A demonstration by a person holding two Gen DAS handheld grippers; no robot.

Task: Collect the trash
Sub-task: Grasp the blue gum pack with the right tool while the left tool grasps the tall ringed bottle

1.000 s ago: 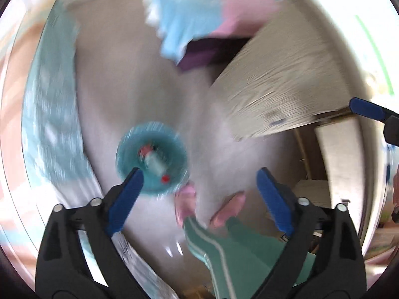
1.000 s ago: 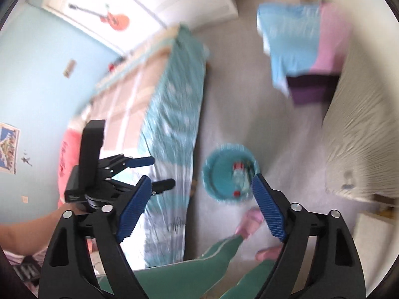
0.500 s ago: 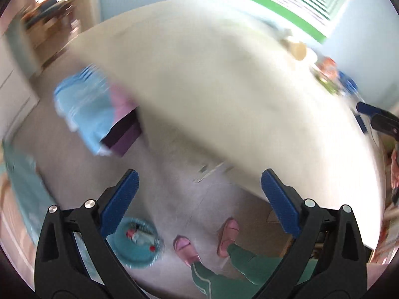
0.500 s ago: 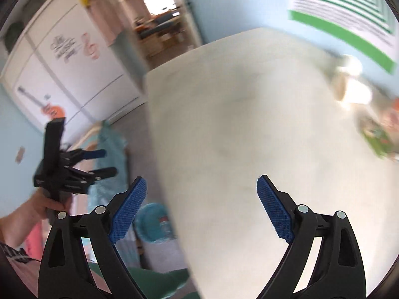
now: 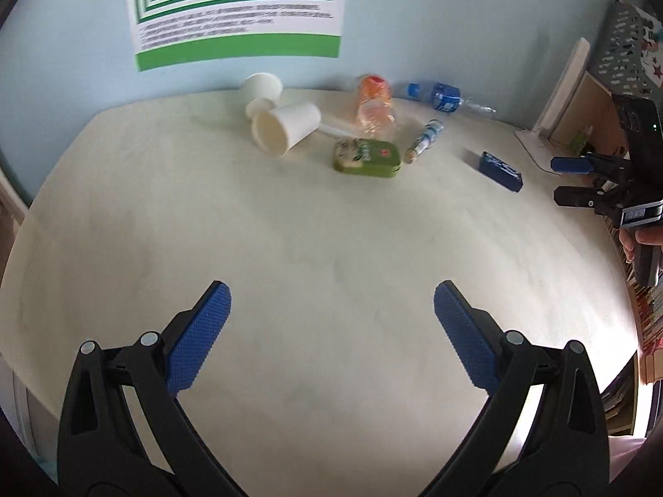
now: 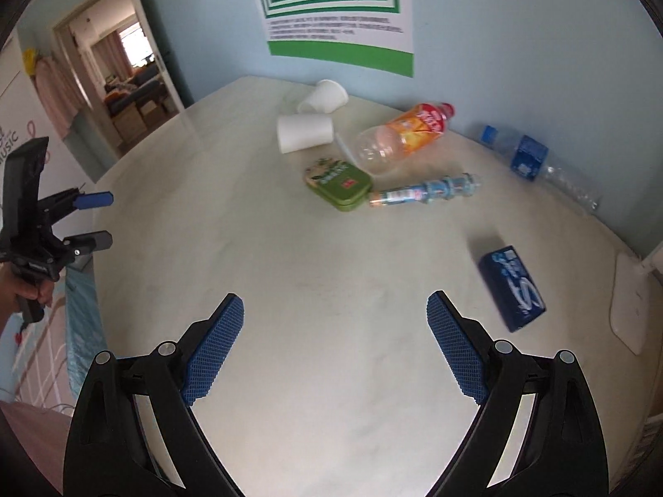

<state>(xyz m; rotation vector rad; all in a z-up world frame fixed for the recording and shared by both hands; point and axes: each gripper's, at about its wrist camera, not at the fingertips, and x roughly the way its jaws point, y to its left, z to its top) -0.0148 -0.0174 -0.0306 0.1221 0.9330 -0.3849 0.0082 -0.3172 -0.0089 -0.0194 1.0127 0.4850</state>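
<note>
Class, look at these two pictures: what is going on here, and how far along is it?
A person holds two grippers above a pale table strewn with litter. The left gripper and the right gripper are both open and empty. Two white cups, an orange-labelled bottle, a green tin, a wrapped sweet roll, a clear bottle and a blue packet lie untouched; no pickup is under way.

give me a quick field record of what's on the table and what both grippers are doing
surface: pale table
cups: two white cups on their sides
bottles: orange-label bottle, clear bottle, both lying down
tin: green tin, flat
tube: candy tube
box: blue box, nearest right gripper
left gripper: open, empty
right gripper: open, empty
</note>
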